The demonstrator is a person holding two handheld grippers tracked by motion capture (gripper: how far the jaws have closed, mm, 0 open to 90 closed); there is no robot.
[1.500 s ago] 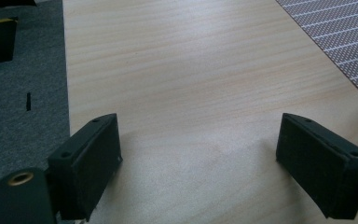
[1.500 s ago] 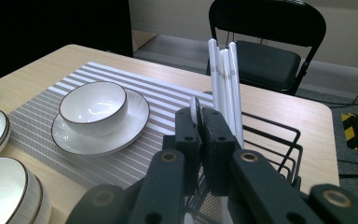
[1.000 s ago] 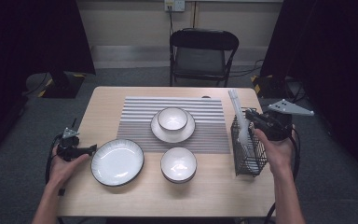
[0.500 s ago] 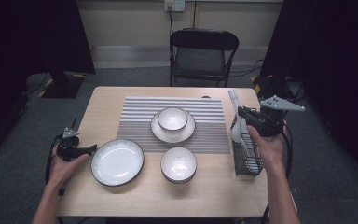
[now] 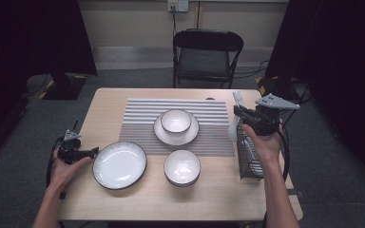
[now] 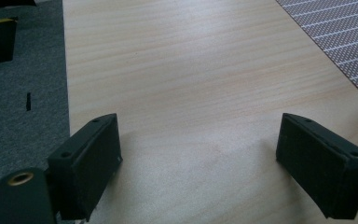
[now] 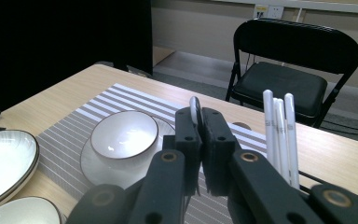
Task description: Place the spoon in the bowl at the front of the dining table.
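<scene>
A thin white spoon handle (image 7: 195,108) is pinched edge-on in the closed right tool (image 7: 200,122), just left of the black wire cutlery rack (image 5: 248,156) holding white chopsticks (image 7: 279,135). So narrow a grip could let it twist or slip onto the striped grey placemat (image 5: 138,124). The left tool (image 6: 198,158) rests wide open and empty over the wooden tabletop (image 6: 191,70).

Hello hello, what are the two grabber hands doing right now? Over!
Left gripper open, on the bare wooden table. Right gripper shut on a thin white utensil above the black wire rack. White sticks stand alongside; nothing blocking.
</scene>
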